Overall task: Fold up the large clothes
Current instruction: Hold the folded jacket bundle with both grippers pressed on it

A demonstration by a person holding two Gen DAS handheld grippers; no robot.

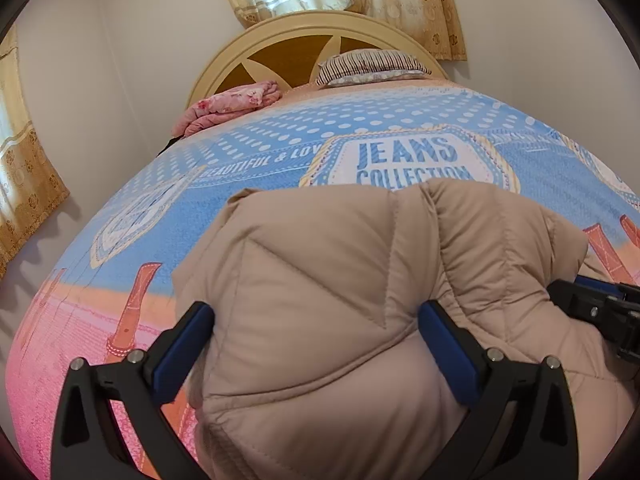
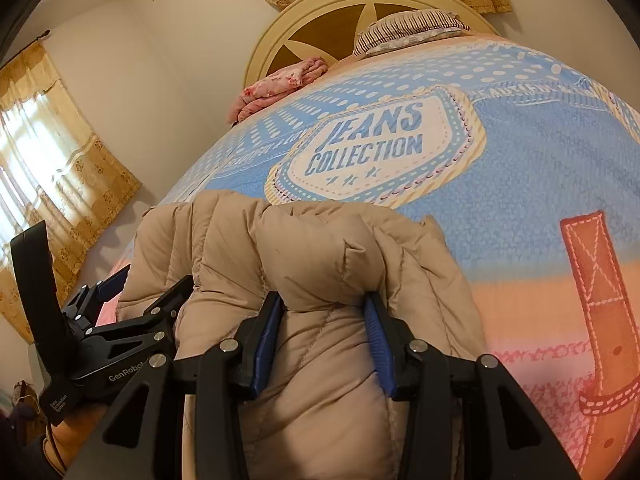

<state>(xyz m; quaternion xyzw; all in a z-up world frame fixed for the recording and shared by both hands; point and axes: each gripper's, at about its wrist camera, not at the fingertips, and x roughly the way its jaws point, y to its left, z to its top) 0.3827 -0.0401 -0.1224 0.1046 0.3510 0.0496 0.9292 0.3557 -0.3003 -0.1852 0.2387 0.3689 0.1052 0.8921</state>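
Gripping a thick bunched fold of the beige padded coat (image 1: pixel 320 288) that rests on the patterned bedspread (image 2: pixel 540 168), the left gripper (image 1: pixel 316 332) and right gripper (image 2: pixel 322 324) seem mid-fold, so the next move likely calls for laying the doubled bulk flat before letting go.

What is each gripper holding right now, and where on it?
Both hold the tan puffer jacket: left gripper and right gripper each pinch a bunched quilted fold at its near edge.
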